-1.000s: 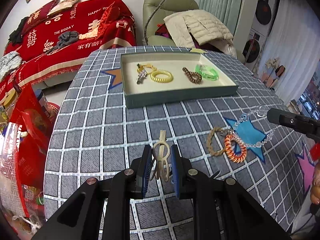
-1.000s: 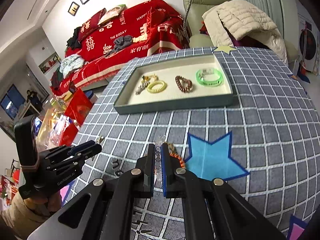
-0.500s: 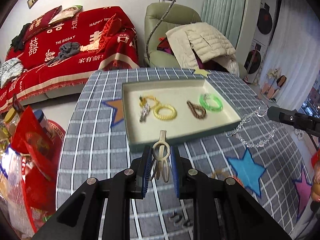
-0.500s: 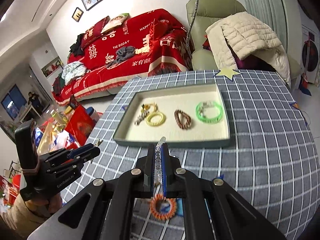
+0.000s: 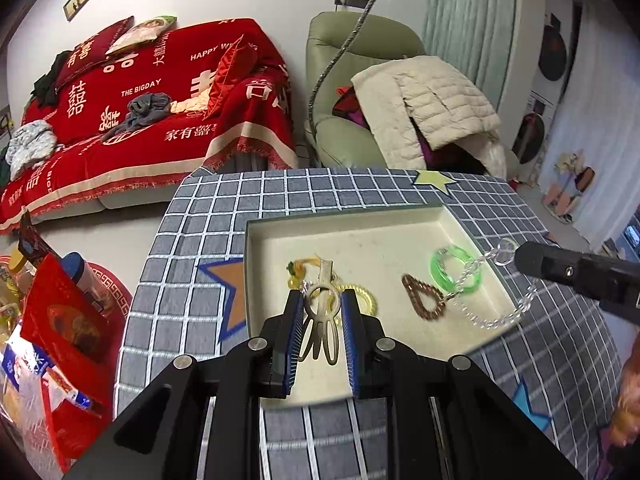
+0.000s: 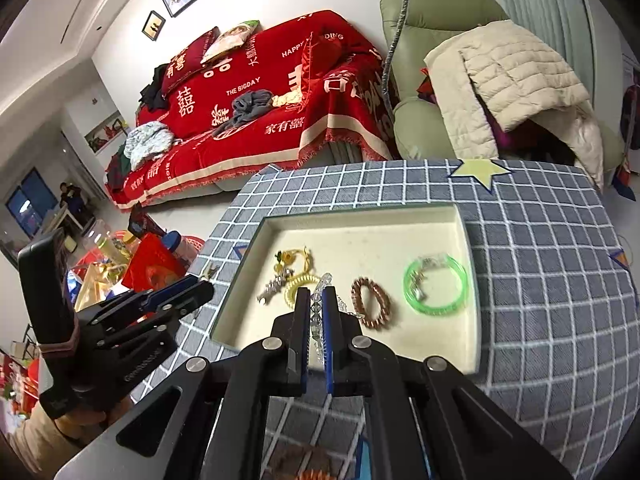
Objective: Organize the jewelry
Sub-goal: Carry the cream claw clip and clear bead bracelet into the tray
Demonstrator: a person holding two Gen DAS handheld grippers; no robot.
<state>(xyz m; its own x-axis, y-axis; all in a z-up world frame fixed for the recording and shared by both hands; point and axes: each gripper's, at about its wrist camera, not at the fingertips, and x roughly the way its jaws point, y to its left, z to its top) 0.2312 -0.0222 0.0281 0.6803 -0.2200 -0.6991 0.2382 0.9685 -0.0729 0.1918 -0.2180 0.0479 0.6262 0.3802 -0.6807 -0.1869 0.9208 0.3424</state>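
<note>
My left gripper point(image 5: 320, 300) is shut on a beige hair clip point(image 5: 322, 320) and holds it above the near left part of the cream tray point(image 5: 360, 236). My right gripper point(image 6: 316, 296) is shut on a clear bead bracelet point(image 6: 318, 312), which hangs over the tray's right side in the left wrist view point(image 5: 492, 312). In the tray point(image 6: 360, 236) lie a green bangle point(image 6: 436, 284), a brown bead bracelet point(image 6: 370, 302), a yellow coil band point(image 6: 298, 284) and a silver clip point(image 6: 274, 286).
The tray sits on a grey checked tablecloth point(image 6: 540, 264) with star patches. An orange coil band point(image 6: 308, 468) lies on the table under my right gripper. A red sofa point(image 5: 140, 120) and green armchair point(image 5: 360, 80) stand behind. Red bags point(image 5: 60, 320) are at the table's left.
Both grippers have risen and moved forward from the table's near part to over the tray, each still holding its piece. The tray now sits closer in both views.
</note>
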